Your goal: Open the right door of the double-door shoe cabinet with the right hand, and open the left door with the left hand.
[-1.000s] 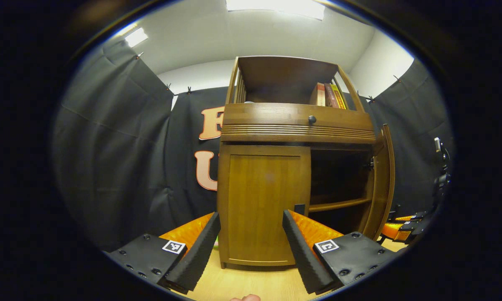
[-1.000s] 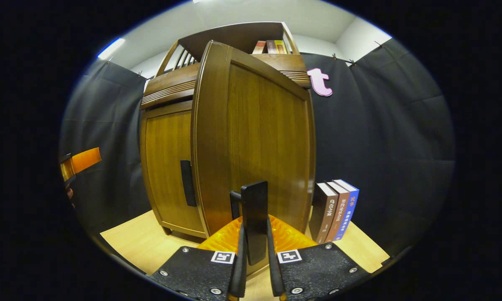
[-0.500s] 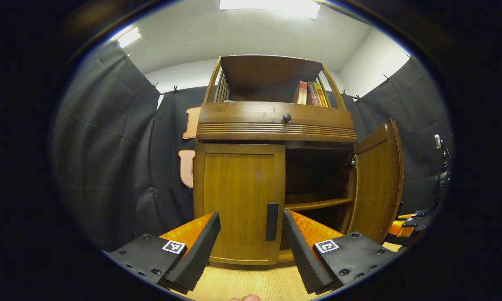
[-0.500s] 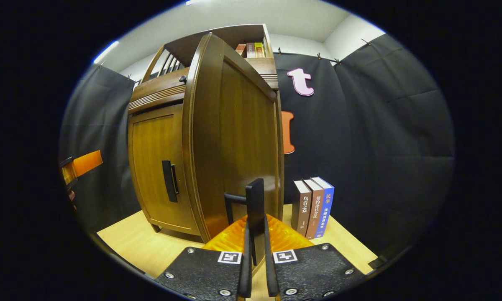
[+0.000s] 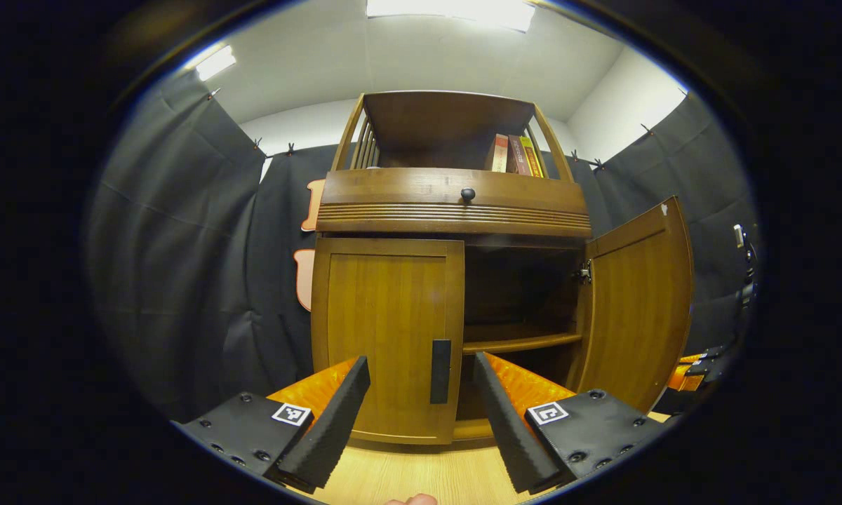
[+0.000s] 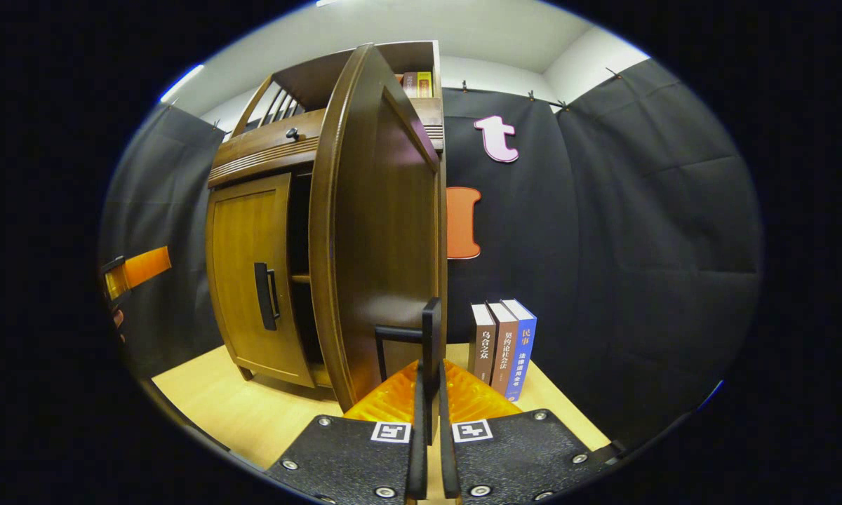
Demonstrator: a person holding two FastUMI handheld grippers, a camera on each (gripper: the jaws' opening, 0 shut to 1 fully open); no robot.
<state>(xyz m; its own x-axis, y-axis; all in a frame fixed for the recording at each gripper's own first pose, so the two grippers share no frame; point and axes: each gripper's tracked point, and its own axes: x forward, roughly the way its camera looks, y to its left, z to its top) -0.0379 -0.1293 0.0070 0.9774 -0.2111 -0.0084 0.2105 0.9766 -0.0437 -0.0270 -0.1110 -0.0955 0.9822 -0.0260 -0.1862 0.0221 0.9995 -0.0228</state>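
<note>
The wooden shoe cabinet [image 5: 456,203] stands ahead in the left gripper view. Its left door [image 5: 382,330] is closed, with a dark vertical handle [image 5: 440,372] at its right edge. My left gripper [image 5: 421,368] is open and short of that door, the handle showing between its fingers without contact. The right door [image 5: 638,308] is swung wide open, baring a dark inside with a shelf [image 5: 519,344]. In the right gripper view this door [image 6: 372,231] is seen almost edge-on, and my right gripper [image 6: 429,393] is shut on its handle [image 6: 431,337]. The left door [image 6: 249,266] and left gripper [image 6: 137,270] show at the left.
Three upright books [image 6: 503,347] stand on the light wooden floor [image 6: 252,414] right of the cabinet, close to the open door. More books [image 5: 513,154] sit on the top shelf above a drawer with a round knob [image 5: 468,194]. Black cloth walls surround the cabinet.
The right door has swung further open with my right gripper shut on its handle. The left gripper has shifted so the left door's handle now shows between its open fingers.
</note>
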